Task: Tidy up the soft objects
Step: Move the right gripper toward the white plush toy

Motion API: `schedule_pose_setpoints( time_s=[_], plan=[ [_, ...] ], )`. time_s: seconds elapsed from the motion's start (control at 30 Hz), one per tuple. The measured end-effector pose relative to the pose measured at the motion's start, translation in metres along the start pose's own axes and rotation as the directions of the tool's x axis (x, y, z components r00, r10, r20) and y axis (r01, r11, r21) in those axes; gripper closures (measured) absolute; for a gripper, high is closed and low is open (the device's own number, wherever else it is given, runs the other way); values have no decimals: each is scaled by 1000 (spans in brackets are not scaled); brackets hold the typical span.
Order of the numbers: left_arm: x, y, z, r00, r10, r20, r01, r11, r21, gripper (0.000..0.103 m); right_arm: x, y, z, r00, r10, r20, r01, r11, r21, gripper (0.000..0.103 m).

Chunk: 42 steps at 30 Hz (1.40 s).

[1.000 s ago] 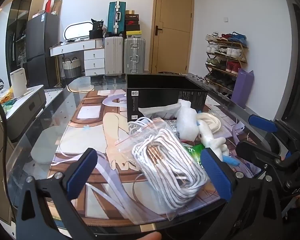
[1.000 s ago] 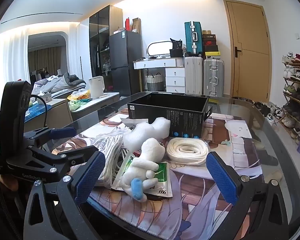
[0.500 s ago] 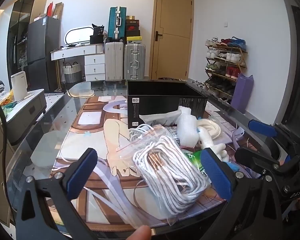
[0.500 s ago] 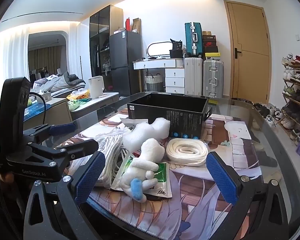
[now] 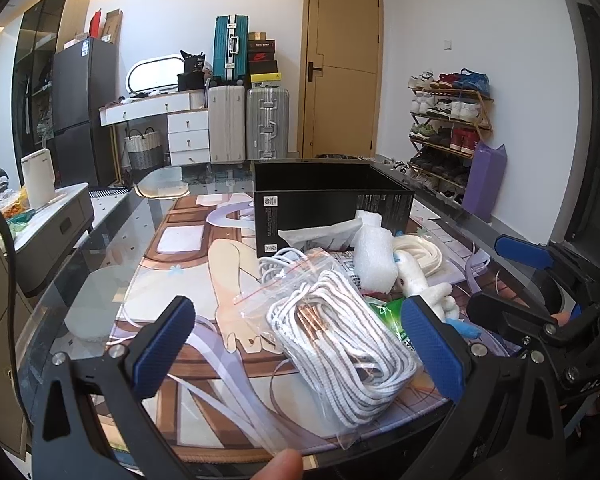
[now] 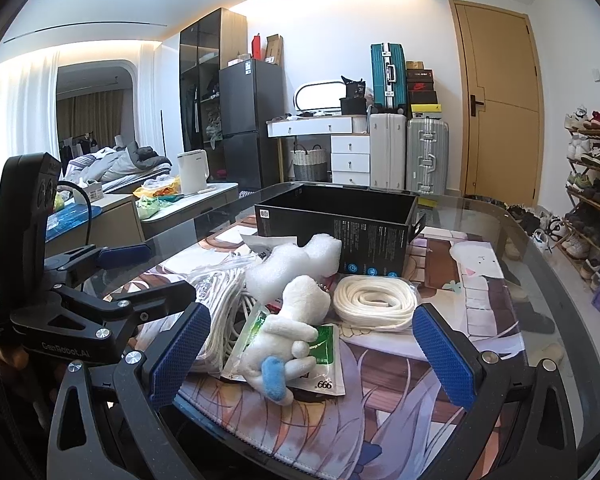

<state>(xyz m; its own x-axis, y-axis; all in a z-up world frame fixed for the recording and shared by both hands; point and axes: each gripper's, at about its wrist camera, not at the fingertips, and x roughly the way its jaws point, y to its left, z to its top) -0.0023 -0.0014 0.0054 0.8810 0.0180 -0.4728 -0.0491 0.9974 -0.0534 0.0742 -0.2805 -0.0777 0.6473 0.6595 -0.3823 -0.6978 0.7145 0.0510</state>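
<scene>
A clear zip bag of white cord (image 5: 340, 336) lies on the printed mat (image 5: 180, 280), just beyond my open, empty left gripper (image 5: 300, 344). A white plush toy (image 6: 292, 328) lies on a green sachet (image 6: 324, 356) in front of my open, empty right gripper (image 6: 312, 356). A coiled white rope (image 6: 374, 300) and a white foam wrap (image 6: 296, 260) lie behind the toy. An open black box (image 6: 340, 216) stands behind the pile; it also shows in the left wrist view (image 5: 328, 196). The left gripper also shows at the right wrist view's left (image 6: 140, 276).
The objects sit on a glass table (image 6: 540, 280) whose near edge is right below both grippers. A person's fingertip (image 5: 276, 464) shows at the bottom of the left wrist view. Suitcases (image 6: 404, 152), a shoe rack (image 5: 448, 128) and a door stand behind.
The left gripper has edged slightly back and up, so the cord bag sits a little lower in its view. The fingertip at the bottom has come further in. The right gripper has barely moved.
</scene>
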Motion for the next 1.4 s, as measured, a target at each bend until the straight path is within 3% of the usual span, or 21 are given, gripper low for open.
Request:
schedule_pose_setpoints(
  time_s=[0.53,1.4],
  plan=[
    [0,-4,-2,999,-37,0,37,999,35,0,-4,5,2,1000,-5,14,6,1000,-24,0],
    [1,8,-2,1000,1,8,-1,1000,4,0,12,2,4,998,6,-58,-7,1000,-6,0]
  ],
)
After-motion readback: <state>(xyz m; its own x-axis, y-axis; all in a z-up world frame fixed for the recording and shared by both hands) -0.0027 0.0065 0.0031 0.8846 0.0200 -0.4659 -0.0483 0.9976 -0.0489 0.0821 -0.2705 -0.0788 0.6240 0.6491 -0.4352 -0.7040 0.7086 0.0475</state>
